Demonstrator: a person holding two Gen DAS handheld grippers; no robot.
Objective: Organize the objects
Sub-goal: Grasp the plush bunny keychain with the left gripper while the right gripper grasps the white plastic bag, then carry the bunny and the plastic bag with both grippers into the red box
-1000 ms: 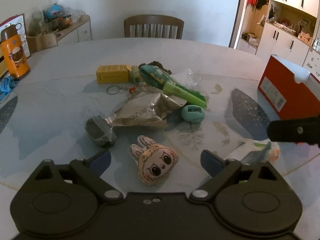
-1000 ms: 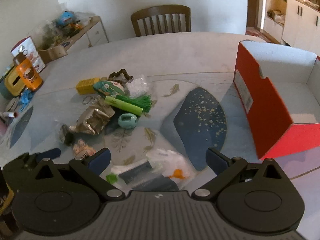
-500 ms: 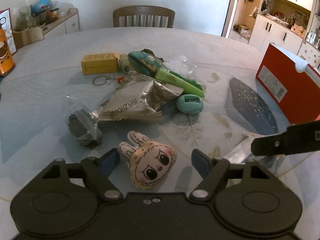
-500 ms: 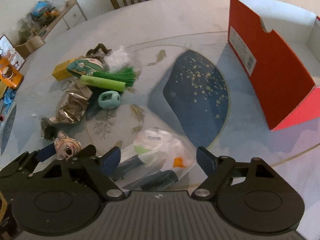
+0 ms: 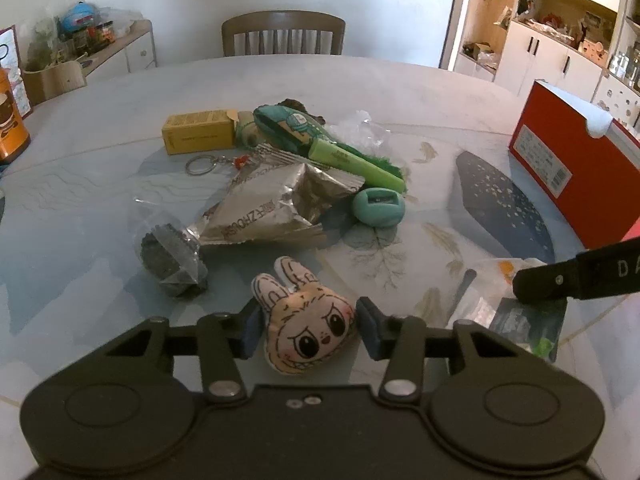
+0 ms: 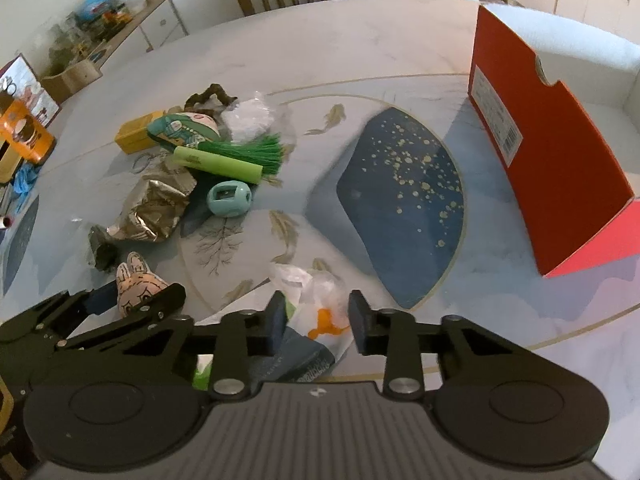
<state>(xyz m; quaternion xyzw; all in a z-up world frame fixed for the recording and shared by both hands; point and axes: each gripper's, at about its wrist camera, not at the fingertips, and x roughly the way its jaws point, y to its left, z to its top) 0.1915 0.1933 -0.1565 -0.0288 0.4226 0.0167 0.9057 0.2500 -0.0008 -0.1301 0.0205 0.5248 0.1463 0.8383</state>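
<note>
The rabbit plush (image 5: 308,330) lies before the foil bag (image 5: 276,208), with the box (image 6: 548,160) far right.

Both wrist views look low across the table (image 5: 120,128), sharing its clutter.

A peach rabbit-eared plush (image 5: 308,336) with dark eyes, a silver foil bag (image 5: 276,208), a yellow carton (image 5: 198,131), a lime-green tube (image 5: 354,164), a teal oval (image 5: 378,207) and a red box (image 6: 548,160) lie on the pale blue table (image 6: 400,40) patterned with fish and gold-speckled navy.
</note>
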